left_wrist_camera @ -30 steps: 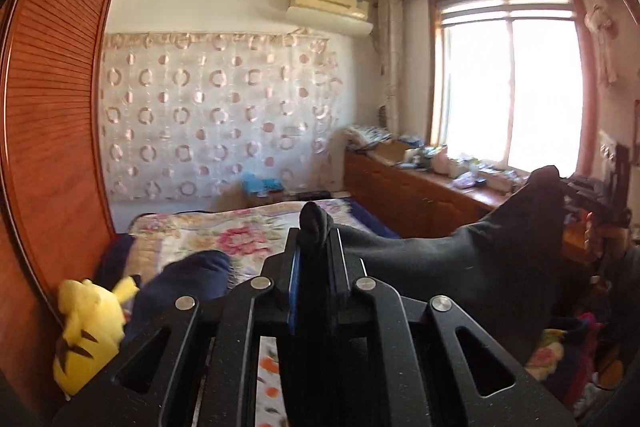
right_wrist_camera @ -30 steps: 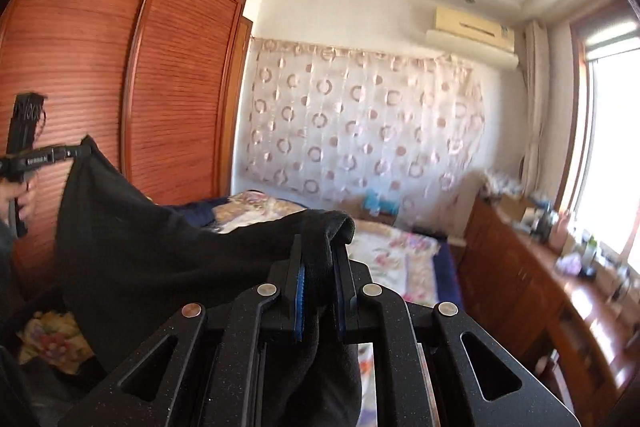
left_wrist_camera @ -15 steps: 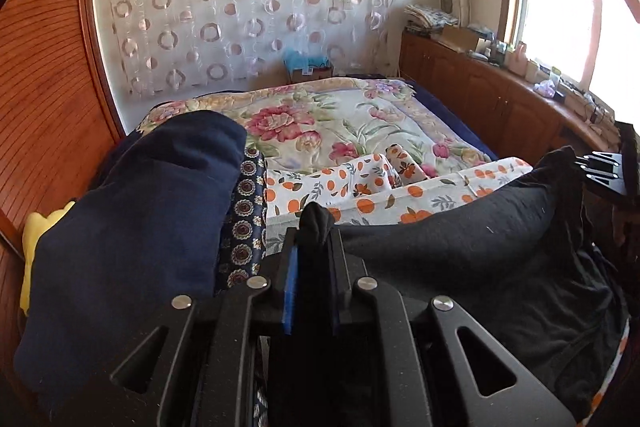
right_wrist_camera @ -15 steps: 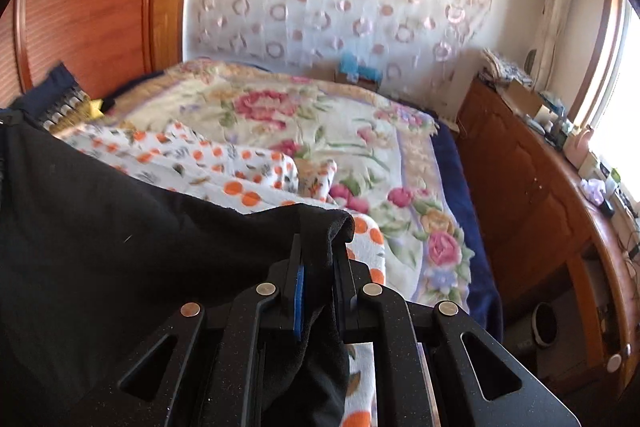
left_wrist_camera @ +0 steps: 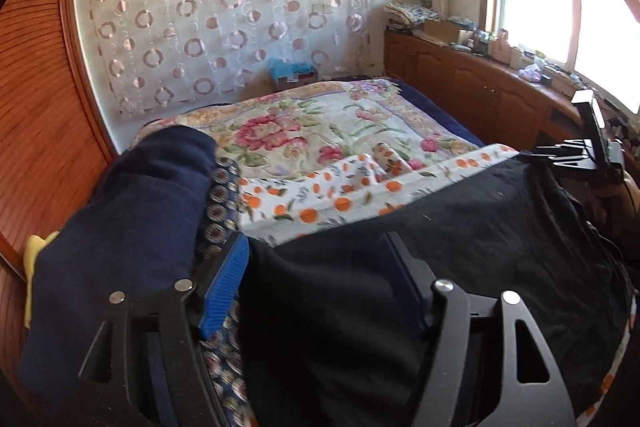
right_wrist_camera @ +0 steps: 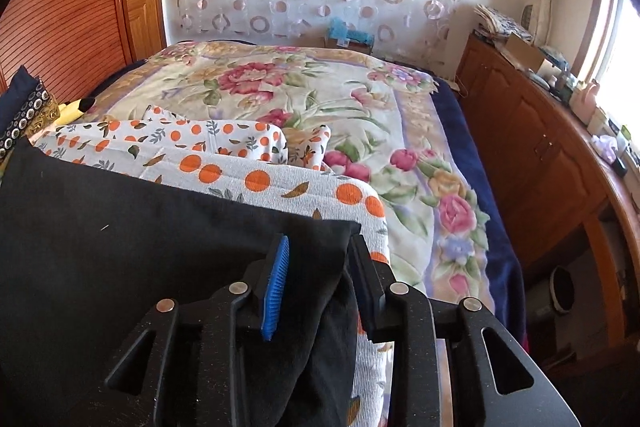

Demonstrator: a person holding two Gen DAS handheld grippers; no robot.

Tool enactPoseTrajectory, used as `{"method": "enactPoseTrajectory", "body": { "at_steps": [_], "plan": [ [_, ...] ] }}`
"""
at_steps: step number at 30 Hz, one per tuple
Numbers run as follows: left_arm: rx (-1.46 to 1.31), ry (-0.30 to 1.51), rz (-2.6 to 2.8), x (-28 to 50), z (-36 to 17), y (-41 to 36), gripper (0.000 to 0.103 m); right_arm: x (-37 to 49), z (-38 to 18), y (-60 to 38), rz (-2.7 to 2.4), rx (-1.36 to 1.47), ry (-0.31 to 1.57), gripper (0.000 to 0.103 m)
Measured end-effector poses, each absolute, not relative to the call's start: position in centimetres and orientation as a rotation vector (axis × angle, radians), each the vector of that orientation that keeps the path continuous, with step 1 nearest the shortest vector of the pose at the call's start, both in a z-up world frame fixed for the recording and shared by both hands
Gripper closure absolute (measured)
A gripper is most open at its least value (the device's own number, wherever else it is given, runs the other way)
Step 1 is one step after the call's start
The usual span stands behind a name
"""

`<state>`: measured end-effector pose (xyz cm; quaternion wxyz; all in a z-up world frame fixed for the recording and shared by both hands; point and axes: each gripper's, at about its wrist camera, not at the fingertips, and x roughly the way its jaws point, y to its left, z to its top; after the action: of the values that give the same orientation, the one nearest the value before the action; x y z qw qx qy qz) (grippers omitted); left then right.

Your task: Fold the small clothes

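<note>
Bed with floral quilt (left_wrist_camera: pixel 320 131), navy sheet (right_wrist_camera: pixel 492 227) showing along its right edge. Orange-dotted white cloth (right_wrist_camera: pixel 256 171) crumpled near the bed's near edge. Navy blanket (left_wrist_camera: pixel 132 227) heaped at the left edge, yellow plush toy (right_wrist_camera: pixel 74 109) beside it. Circle-print curtain (left_wrist_camera: pixel 224 11) behind the head end, blue box (right_wrist_camera: pixel 348 35) below it. Wooden cabinets (right_wrist_camera: pixel 536 155) on the right, cluttered top. Slatted wardrobe (left_wrist_camera: pixel 36 115) on the left.
</note>
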<state>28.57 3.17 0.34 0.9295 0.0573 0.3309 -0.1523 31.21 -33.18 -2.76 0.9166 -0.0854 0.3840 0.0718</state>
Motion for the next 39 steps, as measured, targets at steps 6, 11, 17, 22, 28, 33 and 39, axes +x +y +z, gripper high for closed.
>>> {"method": "enactPoseTrajectory", "body": {
  "at_steps": [6, 11, 17, 22, 28, 33, 39],
  "plan": [
    [0.129, 0.735, -0.379, 24.8, -1.4, 1.0, 0.032, 28.6, -2.8, -32.5, 0.175, -0.169, 0.760, 0.054],
    [0.127, 0.763, -0.409, 21.4, -2.5, -0.5, 0.032, 23.9, -2.2, -31.3, 0.253, -0.177, 0.737, 0.054],
    [0.149, 0.764, -0.424, 18.1, -3.2, -1.9, 0.032, 18.2, -2.7, -31.0, 0.312, -0.141, 0.738, 0.054],
    [0.130, 0.767, -0.419, 15.5, -4.1, -1.6, 0.032, 14.9, -4.0, -31.5, 0.319, -0.119, 0.773, 0.054],
    [0.081, 0.786, -0.386, 13.0, -4.9, 0.7, 0.032, 11.7, -4.9, -32.8, 0.313, -0.113, 0.824, 0.054],
    [0.044, 0.810, -0.368, 12.5, -5.8, 3.2, 0.033, 9.2, -4.7, -35.0, 0.299, -0.085, 0.851, 0.054],
    [0.000, 0.844, -0.346, 13.3, -6.8, 4.6, 0.044, 8.9, -4.7, -37.1, 0.292, -0.014, 0.864, 0.054]
  ]
}}
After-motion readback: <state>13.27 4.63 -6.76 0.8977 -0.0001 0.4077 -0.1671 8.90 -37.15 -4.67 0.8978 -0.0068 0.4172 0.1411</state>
